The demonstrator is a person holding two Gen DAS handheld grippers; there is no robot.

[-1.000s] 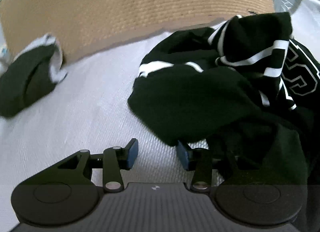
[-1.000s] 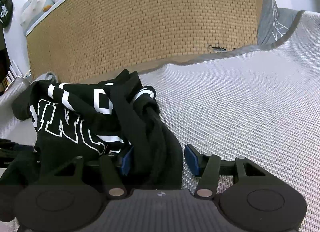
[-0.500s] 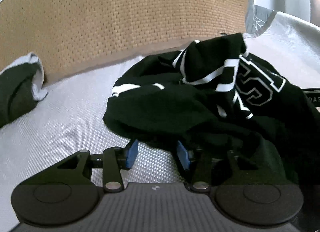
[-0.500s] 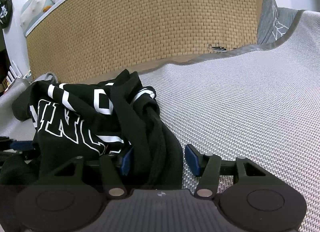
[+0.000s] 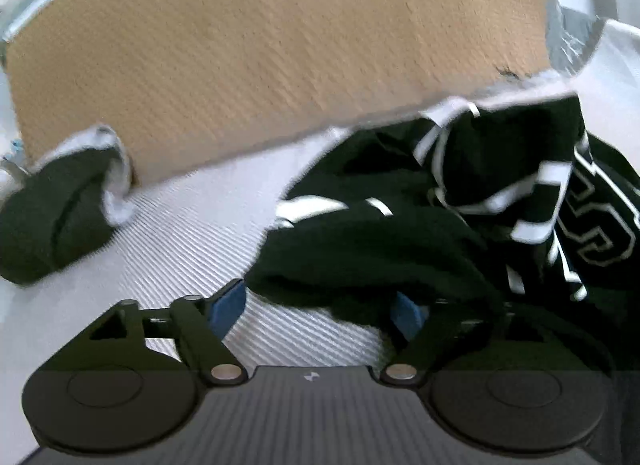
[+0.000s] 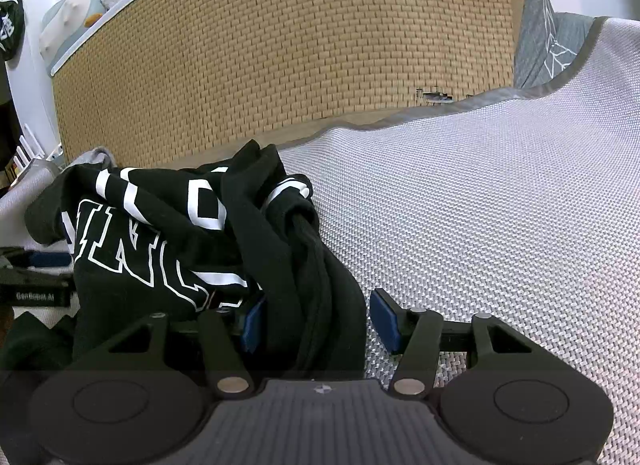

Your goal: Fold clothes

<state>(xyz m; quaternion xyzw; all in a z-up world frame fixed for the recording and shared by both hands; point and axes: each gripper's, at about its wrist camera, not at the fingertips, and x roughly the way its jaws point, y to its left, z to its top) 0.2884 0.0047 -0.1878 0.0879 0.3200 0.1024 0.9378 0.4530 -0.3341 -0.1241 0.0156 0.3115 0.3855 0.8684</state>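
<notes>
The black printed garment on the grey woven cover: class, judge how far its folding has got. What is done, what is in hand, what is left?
Done: nothing shows as folded; the black garment lies crumpled. A dark bundle sits by the woven headboard; folded or not is unclear.
In hand: the right gripper has bunched cloth between open jaws; the left gripper is opening at the hem.
Left: spread flat, then fold.

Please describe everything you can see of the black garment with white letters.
The black soft-knit garment with white outlined letters and white stripes lies crumpled in a heap, unfolded, on the pale grey woven mat, close to the tan woven panel. A thick bunched fold of it hangs between the blue pads of the right tool, which do not press it. Its near edge lies between the opening jaws of the left tool, unpinched. Which garment type it is, I cannot tell.
</notes>
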